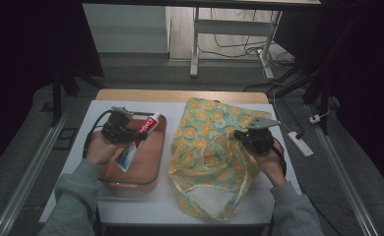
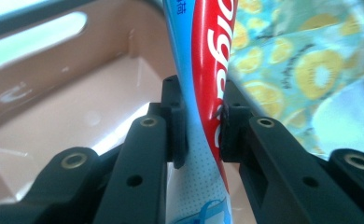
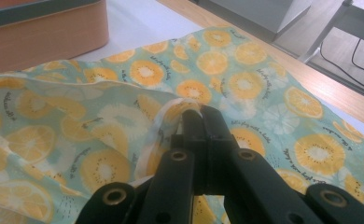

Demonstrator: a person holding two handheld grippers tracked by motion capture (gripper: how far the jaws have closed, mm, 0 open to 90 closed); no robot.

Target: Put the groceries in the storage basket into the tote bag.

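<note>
A red, white and blue toothpaste tube (image 1: 137,141) hangs slanted over a peach plastic tub (image 1: 153,172), cap toward the far right. My left gripper (image 1: 132,134) is shut on the tube (image 2: 203,107) at its middle, the jaws pinching it from both sides. To the right, a cloth bag (image 1: 207,147) printed with orange slices lies flat on the white table cover. My right gripper (image 1: 237,133) is shut on a fold of the bag's edge (image 3: 180,106), its jaws pressed together with the fabric lifted slightly at the tips.
The tub's inside (image 2: 77,121) looks bare beneath the tube. The bag's handles (image 1: 200,199) trail toward the near table edge. A white power strip (image 1: 300,143) lies on the floor to the right, and a desk frame (image 1: 195,44) stands beyond the table.
</note>
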